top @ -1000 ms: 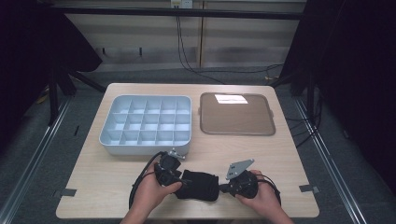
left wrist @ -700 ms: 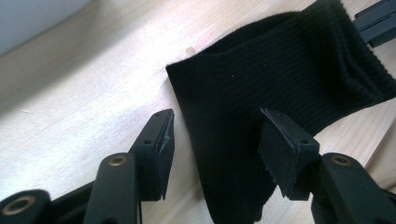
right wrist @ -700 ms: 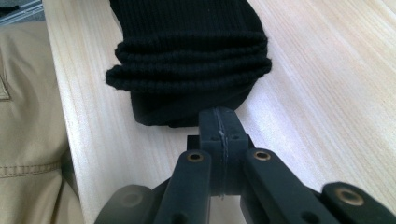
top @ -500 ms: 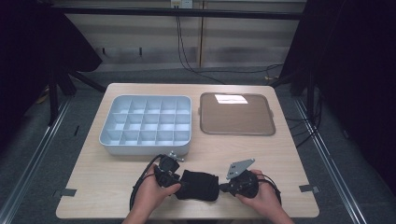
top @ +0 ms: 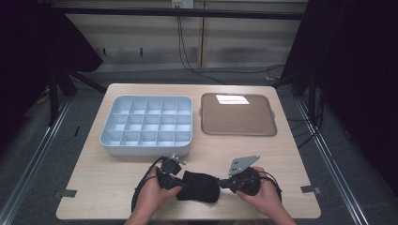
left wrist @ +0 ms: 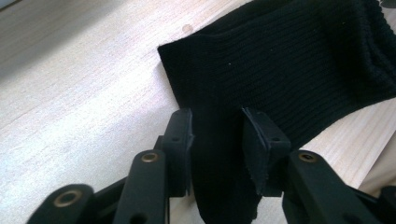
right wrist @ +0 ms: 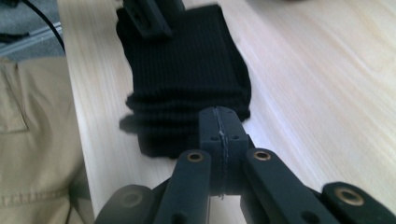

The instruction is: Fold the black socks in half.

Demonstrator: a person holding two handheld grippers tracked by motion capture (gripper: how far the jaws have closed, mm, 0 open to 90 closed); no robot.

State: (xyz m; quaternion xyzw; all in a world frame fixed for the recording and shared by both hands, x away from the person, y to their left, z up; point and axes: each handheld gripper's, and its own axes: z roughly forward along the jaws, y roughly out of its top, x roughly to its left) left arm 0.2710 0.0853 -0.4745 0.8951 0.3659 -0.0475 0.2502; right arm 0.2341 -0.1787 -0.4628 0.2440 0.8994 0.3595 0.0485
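Left gripper (left wrist: 217, 121) jaws on both sides of black sock (top: 199, 187); can't tell if squeezing. Right gripper (right wrist: 219, 116) pinched shut at other end. Sock low middle of high view. Maybe folding; next needs a firm hold.

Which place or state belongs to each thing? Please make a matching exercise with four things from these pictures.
Things:
1. box with compartments
2. brown tray
3. black cloth
4. right gripper

Places or states:
a. jaws pressed together
b. far right part of the table
c. near edge of the table, between the two grippers
d. far left part of the table, nothing in it

Pairs: 1-d, 2-b, 3-c, 4-a
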